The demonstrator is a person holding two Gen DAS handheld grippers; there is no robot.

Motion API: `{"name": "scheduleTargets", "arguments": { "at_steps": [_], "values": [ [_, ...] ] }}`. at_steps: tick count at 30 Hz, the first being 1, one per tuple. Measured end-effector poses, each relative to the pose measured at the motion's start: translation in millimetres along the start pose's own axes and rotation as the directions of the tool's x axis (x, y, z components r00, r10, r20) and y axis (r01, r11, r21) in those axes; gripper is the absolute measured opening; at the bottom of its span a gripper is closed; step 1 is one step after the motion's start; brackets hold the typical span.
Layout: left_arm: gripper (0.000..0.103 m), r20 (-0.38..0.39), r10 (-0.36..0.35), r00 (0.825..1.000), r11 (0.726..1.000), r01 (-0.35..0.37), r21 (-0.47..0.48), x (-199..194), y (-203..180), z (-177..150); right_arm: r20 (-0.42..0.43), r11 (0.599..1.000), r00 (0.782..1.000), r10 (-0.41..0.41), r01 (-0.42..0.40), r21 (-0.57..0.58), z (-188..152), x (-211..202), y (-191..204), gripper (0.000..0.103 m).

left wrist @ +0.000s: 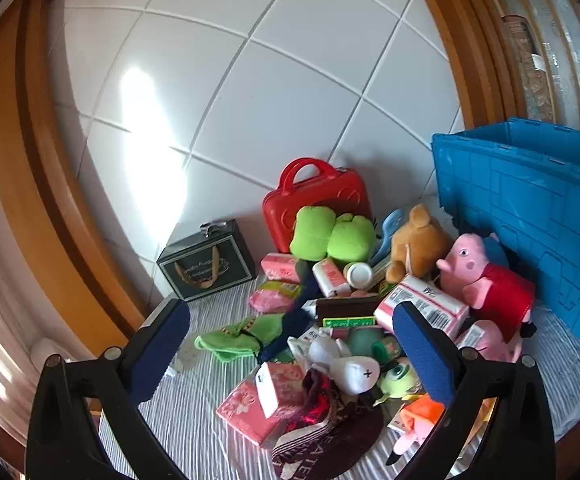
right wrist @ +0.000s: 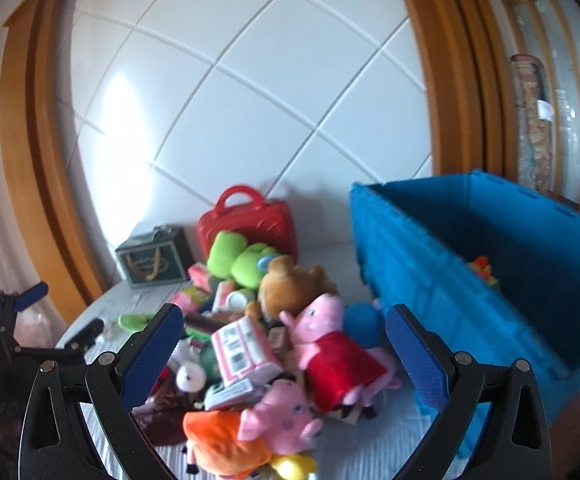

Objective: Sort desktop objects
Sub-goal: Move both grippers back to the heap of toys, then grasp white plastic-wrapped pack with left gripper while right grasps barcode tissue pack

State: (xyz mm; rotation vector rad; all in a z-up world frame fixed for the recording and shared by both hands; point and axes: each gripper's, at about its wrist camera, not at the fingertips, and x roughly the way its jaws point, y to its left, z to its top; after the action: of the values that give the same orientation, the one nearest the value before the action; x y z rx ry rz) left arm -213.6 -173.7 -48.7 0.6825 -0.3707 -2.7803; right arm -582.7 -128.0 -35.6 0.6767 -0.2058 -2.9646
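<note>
Early stage. Both claws, left claw (left wrist: 290,356) and right claw (right wrist: 284,356), spread wide, carrying nothing. Toy-and-box heap (right wrist: 258,344) unsorted ahead of them; blue bin (right wrist: 469,280) right of right claw holds one small toy (right wrist: 483,270).

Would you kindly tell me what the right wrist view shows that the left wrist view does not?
Only the right wrist view looks into the blue crate, with an orange toy inside, and shows the left tool from the side. Only the left wrist view shows the green cloth clearly. Both share the red case, the dark box and the pig in the red dress.
</note>
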Motion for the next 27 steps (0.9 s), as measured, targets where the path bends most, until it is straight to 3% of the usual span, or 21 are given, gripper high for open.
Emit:
{"name": "scheduleTargets", "arguments": {
  "at_steps": [6,11,17,21,27],
  "values": [
    [0.103,-0.063,0.081,0.995,0.995,-0.085,-0.06,23,33,-19,-0.088,0.994,0.993,0.077,-0.083,-0.065,-12,52,22,0.103],
    [0.103,-0.092,0.143,0.985,0.987,-0.149,-0.067,33,44,-27,-0.199,0.981,0.969,0.143,-0.166,-0.103,-19,102,33,0.103],
    [0.103,-0.19,0.182,0.965,0.976,-0.201,-0.087,47,57,-67,-0.278,0.963,0.94,0.196,-0.238,-0.127,-28,139,33,0.103],
    [0.103,-0.249,0.152,0.956,0.982,-0.175,-0.073,53,53,-100,-0.301,0.952,0.926,0.227,-0.276,-0.131,-33,151,27,0.103],
    [0.103,-0.299,0.026,0.954,0.986,-0.074,-0.149,81,52,-121,-0.323,0.943,0.912,0.252,-0.307,-0.131,-41,156,22,0.103]
  ]
}}
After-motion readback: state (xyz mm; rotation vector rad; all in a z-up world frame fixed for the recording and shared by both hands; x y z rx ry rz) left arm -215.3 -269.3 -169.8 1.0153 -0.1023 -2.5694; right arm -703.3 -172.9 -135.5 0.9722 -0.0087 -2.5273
